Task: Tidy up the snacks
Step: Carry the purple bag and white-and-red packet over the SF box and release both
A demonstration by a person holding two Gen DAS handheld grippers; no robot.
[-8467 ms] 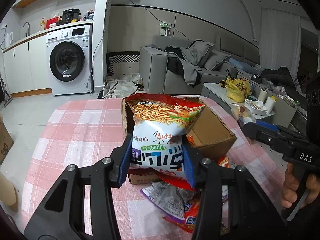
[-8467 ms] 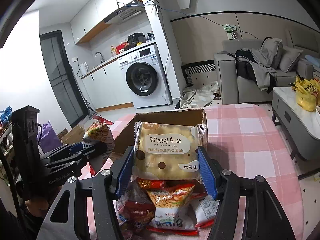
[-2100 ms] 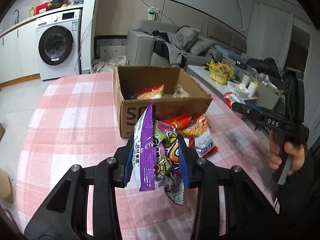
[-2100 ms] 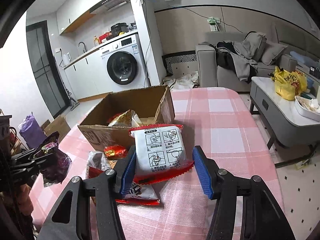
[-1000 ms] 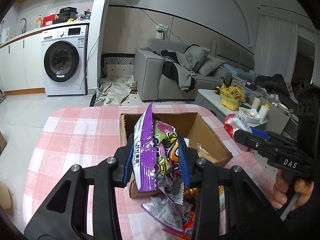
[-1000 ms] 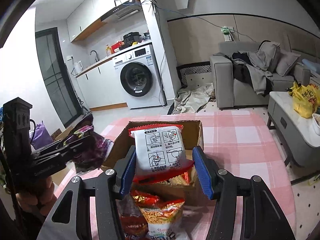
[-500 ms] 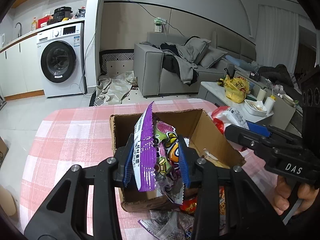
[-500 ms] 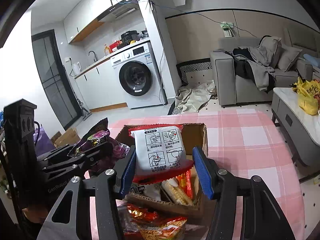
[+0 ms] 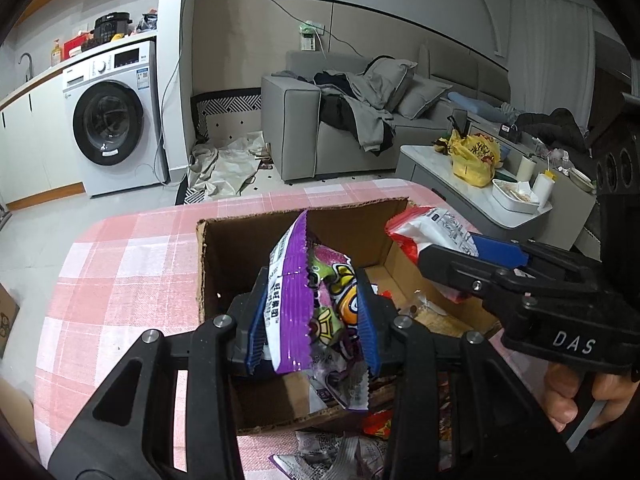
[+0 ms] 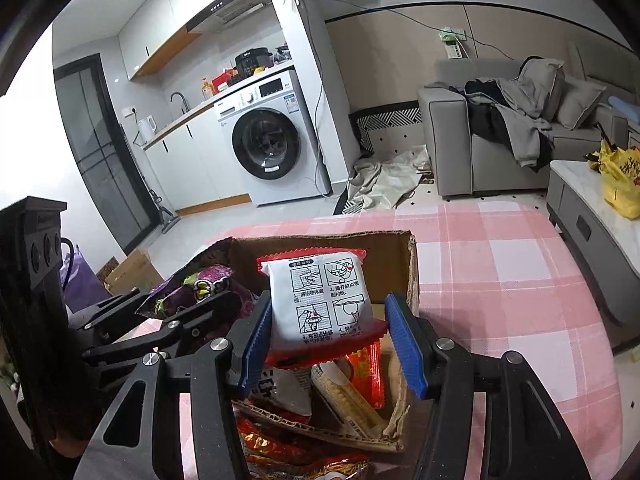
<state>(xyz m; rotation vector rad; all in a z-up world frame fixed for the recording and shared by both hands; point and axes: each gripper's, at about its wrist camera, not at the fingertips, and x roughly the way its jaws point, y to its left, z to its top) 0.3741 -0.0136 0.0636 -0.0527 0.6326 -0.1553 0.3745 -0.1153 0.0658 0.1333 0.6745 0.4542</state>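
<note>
both grippers loaded, both over the box.

left gripper (image 9: 312, 322), lower centre of the left view: blue pads clamped on a purple snack bag (image 9: 298, 300), gripped across its middle and held edge-up, so it hangs narrow and should slip down between things already packed. it sits above the near-left part of the cardboard box (image 9: 208, 256).

right gripper (image 10: 332, 344), lower centre of the right view: pads pressed onto a white and red packet (image 10: 320, 300), printed instruction panels facing the camera. the packet is held flat and upright by its side edges; the right pad looks only lightly on the crimped red edge, so the hold may be shallow. in the left view the same packet (image 9: 432, 228) pokes in from the right edge, over the box's far-right corner.

the two bags are held to opposite sides of the opening, likely so the tools do not foul each other on the drop.

box stands on the pink checked tablecloth (image 10: 500, 280), centre of both views, flaps open. inside, seen from the right view: a red wrapper (image 10: 366, 372) and a pale long packet (image 10: 344, 396). more loose snacks (image 10: 296, 456) lie on the cloth against the near wall, bottom of frame, not yet packed.

judgement: release stage for both bags; plenty left outside, task roughly mid-way.
</note>
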